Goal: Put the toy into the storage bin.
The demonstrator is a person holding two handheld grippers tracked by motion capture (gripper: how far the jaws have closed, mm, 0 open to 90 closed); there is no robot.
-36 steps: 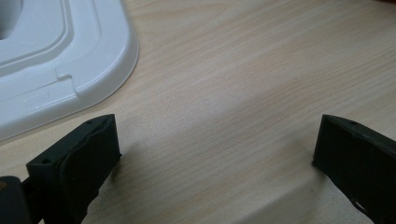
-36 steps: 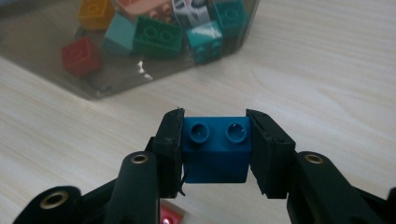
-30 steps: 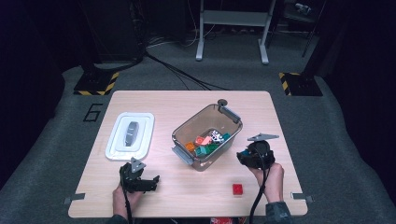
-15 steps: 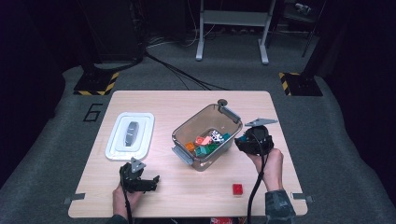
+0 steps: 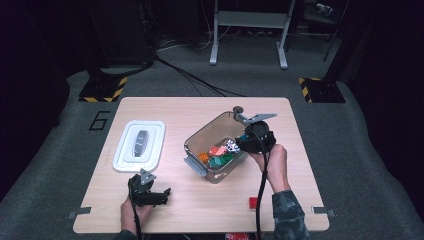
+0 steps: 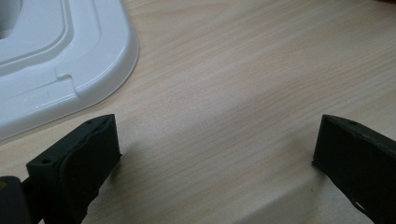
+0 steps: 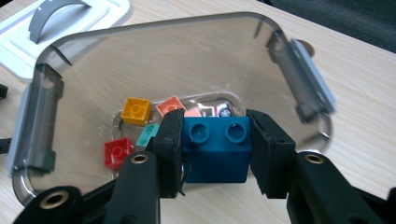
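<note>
right tongs [image 7: 215, 149] with blue brick [image 7: 216, 148], now risen over clear bin [image 7: 280, 60]

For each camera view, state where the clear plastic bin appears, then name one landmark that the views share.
High view: clear plastic bin sits right of the table's centre.
Left gripper view: not in it.
Right gripper view: bin spans the frame's centre.
Shared landmark: white lid.

My table [image 5: 165, 195] is brightly lit from above while the room behind stays dark. Close up, my jaws cast soft shadows, and the clear bin [image 7: 280, 51] blurs slightly along its rim.
</note>
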